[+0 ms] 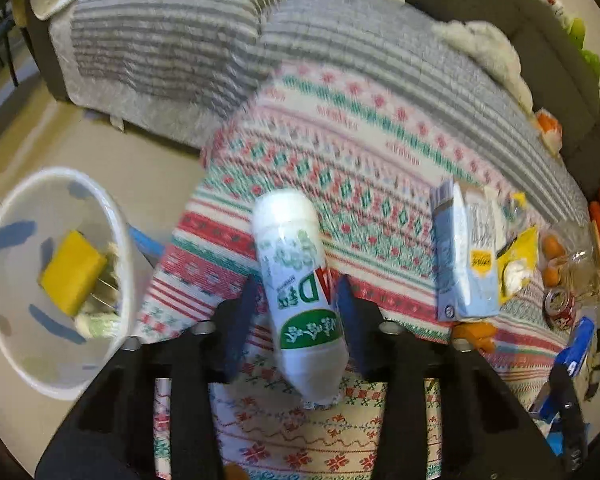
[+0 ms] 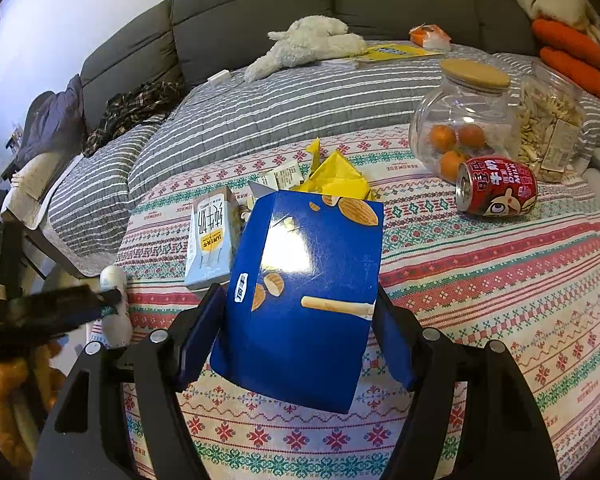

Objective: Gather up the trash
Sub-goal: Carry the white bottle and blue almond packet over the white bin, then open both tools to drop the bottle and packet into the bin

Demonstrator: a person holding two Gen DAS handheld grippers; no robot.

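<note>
A white drink bottle [image 1: 296,272] with a green label sits tilted between the fingers of my left gripper [image 1: 296,284], which is shut on it above the patterned tablecloth [image 1: 380,168]. The right wrist view shows the same bottle [image 2: 114,280] at the table's left edge. My right gripper [image 2: 298,294] is shut on a blue snack box [image 2: 304,264], held tilted over the cloth. A white bin [image 1: 116,216] with blue spots stands on the floor to the left and holds a yellow packet [image 1: 74,272] and other scraps.
On the table lie a pale blue milk carton [image 2: 210,240], a crumpled yellow wrapper [image 2: 336,176] and a red can [image 2: 496,190] on its side. A lidded glass jar [image 2: 460,92] with oranges and a jar of seeds [image 2: 552,128] stand at the back right. Behind is a striped sofa [image 2: 280,108] with a plush toy [image 2: 312,44].
</note>
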